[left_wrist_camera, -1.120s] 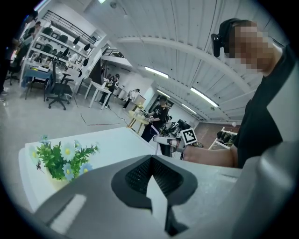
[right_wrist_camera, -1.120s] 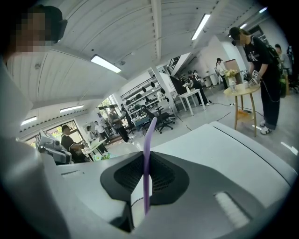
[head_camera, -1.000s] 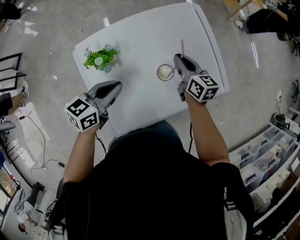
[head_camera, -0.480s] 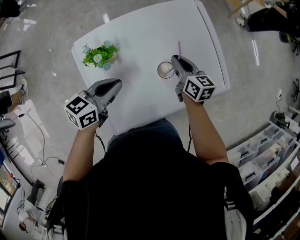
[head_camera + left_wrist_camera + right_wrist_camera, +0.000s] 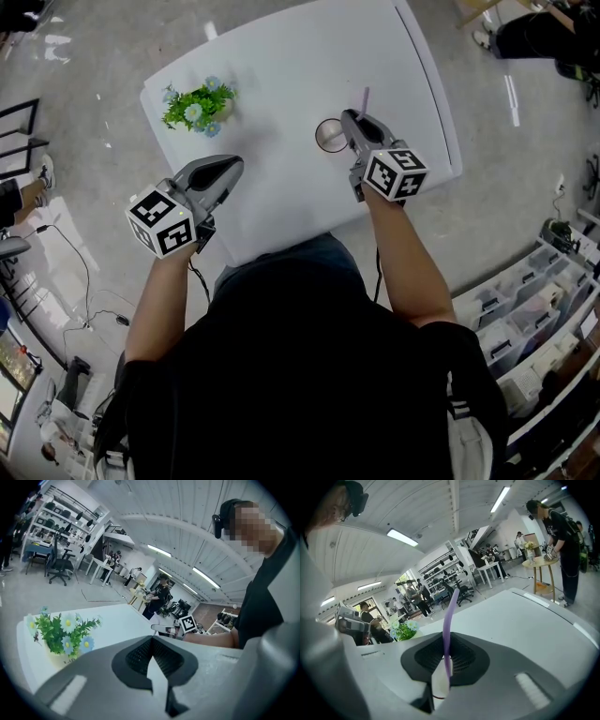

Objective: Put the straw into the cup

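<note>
A white cup (image 5: 330, 136) stands on the white table (image 5: 281, 66), right of the middle. My right gripper (image 5: 351, 122) hovers just right of the cup's rim, shut on a purple straw (image 5: 364, 99) that sticks up and away from it. In the right gripper view the straw (image 5: 449, 616) rises upright from between the closed jaws of my right gripper (image 5: 446, 662), and a bit of the cup (image 5: 439, 686) shows in the gap below them. My left gripper (image 5: 232, 169) hangs over the table's near left part, shut and empty, its pads (image 5: 140, 651) meeting.
A small pot of blue and white flowers (image 5: 199, 105) stands at the table's far left, also in the left gripper view (image 5: 63, 637). The table's near edge (image 5: 281, 246) lies close to my body. Shelves with bins (image 5: 544, 309) stand to the right on the floor.
My right gripper has sunk a little with the straw and come nearer the cup's rim. The left gripper has kept still.
</note>
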Demonstrator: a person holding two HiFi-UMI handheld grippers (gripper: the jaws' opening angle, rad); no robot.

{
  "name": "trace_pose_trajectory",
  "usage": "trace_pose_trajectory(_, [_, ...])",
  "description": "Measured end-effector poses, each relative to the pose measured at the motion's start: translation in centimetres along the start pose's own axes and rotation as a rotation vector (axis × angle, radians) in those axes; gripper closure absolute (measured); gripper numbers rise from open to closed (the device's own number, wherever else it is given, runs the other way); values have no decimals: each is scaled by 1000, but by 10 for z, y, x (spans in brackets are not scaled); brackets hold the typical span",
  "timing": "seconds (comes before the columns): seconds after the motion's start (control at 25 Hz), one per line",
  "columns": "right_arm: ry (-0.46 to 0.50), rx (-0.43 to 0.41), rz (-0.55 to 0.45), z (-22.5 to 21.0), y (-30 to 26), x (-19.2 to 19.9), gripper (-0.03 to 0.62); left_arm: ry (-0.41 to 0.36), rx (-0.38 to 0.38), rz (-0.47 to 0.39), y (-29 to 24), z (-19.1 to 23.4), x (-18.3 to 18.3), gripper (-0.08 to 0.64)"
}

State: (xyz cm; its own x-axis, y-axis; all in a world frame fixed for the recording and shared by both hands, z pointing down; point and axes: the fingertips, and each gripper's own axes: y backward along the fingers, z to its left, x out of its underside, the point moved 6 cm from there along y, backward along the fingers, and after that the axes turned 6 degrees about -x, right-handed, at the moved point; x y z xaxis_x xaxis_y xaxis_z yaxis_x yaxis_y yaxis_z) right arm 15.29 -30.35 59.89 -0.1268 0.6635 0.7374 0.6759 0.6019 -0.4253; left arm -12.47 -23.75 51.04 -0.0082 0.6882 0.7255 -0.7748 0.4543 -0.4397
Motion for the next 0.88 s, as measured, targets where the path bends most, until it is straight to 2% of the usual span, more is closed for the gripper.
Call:
trace_pose_trajectory(0.68, [-36,-1,-12,-5,0,6,537,8,8,0,3,-4,3,560])
trace_pose_trajectory(0.88, [-64,-23,-13,-7,-2,5,505,21,11,-6,5,-2,2,560])
